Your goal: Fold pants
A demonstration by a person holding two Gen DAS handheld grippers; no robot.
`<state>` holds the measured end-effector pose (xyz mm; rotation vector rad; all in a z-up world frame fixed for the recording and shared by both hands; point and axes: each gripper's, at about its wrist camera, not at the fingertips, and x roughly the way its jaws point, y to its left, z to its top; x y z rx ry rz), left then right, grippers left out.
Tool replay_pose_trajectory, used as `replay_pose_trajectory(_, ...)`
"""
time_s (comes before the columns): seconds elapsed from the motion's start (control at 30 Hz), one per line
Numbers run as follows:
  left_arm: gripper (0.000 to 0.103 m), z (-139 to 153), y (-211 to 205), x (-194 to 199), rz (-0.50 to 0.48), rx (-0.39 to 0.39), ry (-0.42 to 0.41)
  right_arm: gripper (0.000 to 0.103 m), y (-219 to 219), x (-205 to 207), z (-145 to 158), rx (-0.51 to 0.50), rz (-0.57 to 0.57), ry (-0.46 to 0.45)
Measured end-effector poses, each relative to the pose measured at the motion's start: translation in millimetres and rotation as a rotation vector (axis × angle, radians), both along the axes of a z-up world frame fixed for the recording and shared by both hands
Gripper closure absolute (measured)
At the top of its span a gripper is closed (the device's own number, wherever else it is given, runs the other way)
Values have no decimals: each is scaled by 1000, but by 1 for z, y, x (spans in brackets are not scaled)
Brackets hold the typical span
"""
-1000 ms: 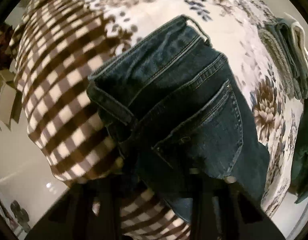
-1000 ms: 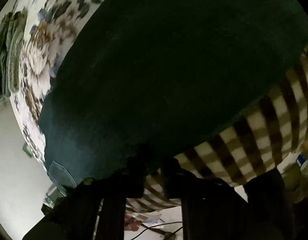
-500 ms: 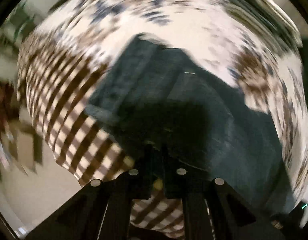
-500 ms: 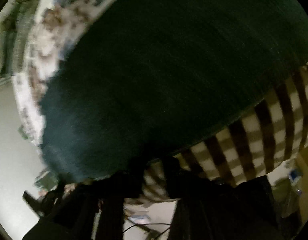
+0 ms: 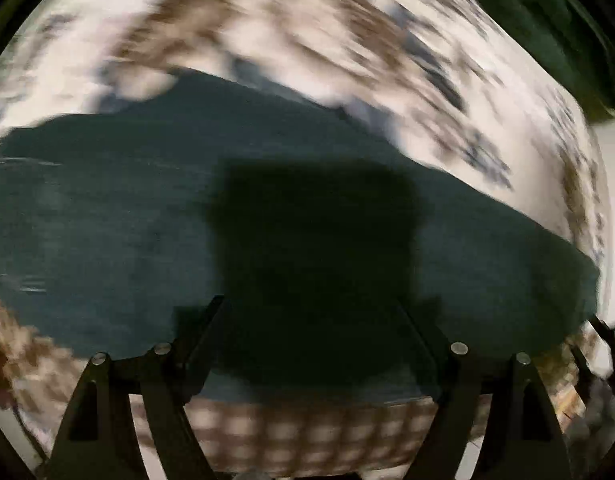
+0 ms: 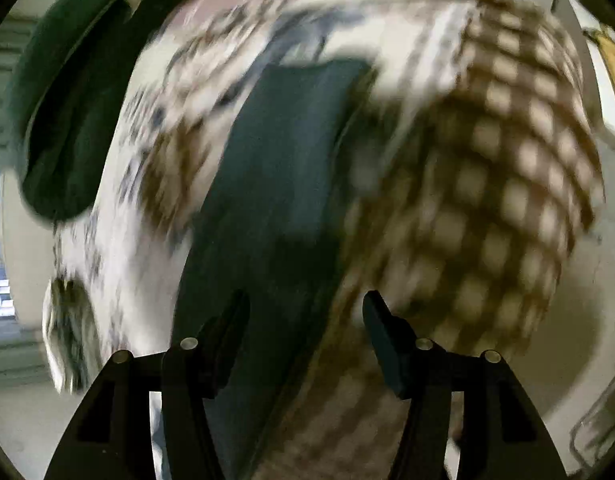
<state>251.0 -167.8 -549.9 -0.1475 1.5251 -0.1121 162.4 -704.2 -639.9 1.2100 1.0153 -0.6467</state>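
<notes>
The dark blue jeans lie folded on the bed and fill the middle of the blurred left wrist view. My left gripper is open just above them, its shadow on the denim, holding nothing. In the right wrist view the jeans show as a long folded strip running away from me. My right gripper is open above their near end, holding nothing. Both views are smeared by motion.
The bed has a white floral sheet and a brown checked blanket beside the jeans. A dark green garment lies at the far left of the bed; it also shows at the top right of the left wrist view.
Both grippers were shut at the jeans' edge and are now open. Both have pulled back and swung round, so the views show the folded jeans from farther off.
</notes>
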Motion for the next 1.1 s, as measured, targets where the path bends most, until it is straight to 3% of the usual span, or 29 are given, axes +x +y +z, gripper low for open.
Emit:
replay_pose_trajectory(0.07,22,-17,-26,1,-42,-15,56,42,-17,5,-21,23,-5,-42)
replay_pose_trajectory(0.17,14,-28,-49,0,-121,91,52,37,-26,12,-41,73,-99,-150)
replay_pose_trajectory(0.23,14,-29,-51,0,-130,103,43,37,-32,15,-39,91,-156,-261)
replay_pose_trajectory(0.33,13,-29,-48,-1,-125,90,46,49,-41,26,-22,46,-139,-395)
replay_pose_trajectory(0.37,12,-29,-48,0,-124,88,49,52,-46,32,-20,31,-111,-398)
replay_pose_trajectory(0.43,0,-31,-43,0,-121,59,64,49,-54,40,-29,61,-82,-373)
replay_pose_trajectory(0.47,0,-35,-43,1,-123,59,71,44,-55,46,-41,92,-79,-352)
replay_pose_trajectory(0.6,0,-48,-43,5,-109,97,100,43,-59,56,-54,105,-74,-374)
replay_pose_trajectory(0.63,0,-50,-44,6,-100,110,109,45,-61,54,-51,97,-73,-374)
replay_pose_trajectory(0.7,0,-52,-46,10,-93,126,124,86,-62,52,-44,75,-84,-367)
replay_pose_trajectory(0.83,0,-50,-47,15,-81,131,131,93,-56,47,-9,18,-46,-381)
replay_pose_trajectory(1.1,0,-6,-37,16,-60,122,-26,94,17,69,99,-129,178,-419)
